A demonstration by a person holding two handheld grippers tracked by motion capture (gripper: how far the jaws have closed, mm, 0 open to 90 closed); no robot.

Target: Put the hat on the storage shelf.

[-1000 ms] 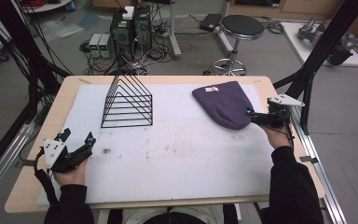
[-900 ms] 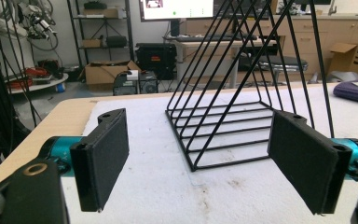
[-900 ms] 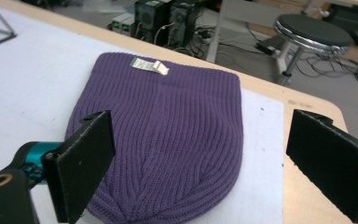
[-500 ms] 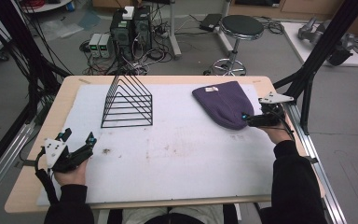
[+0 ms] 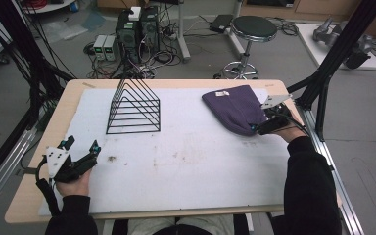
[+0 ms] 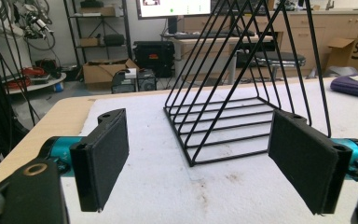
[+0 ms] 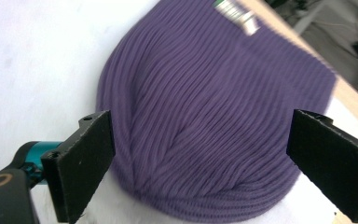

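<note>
the right gripper (image 7: 200, 163) straddles the purple beanie's (image 7: 214, 107) crown, jaws wide, nothing grasped yet (the left gripper (image 6: 198, 163) idles open); pickup remains, i judge.

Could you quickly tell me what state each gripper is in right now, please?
Left gripper: open, holding nothing, facing the wire rack.
Right gripper: open, jaws either side of the purple beanie, not clamped on it.

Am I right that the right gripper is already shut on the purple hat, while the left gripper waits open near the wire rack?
Not quite. The right gripper is open, as the right gripper view shows, its jaws wide on either side of the purple hat. The left gripper does wait open near the wire rack.
</note>
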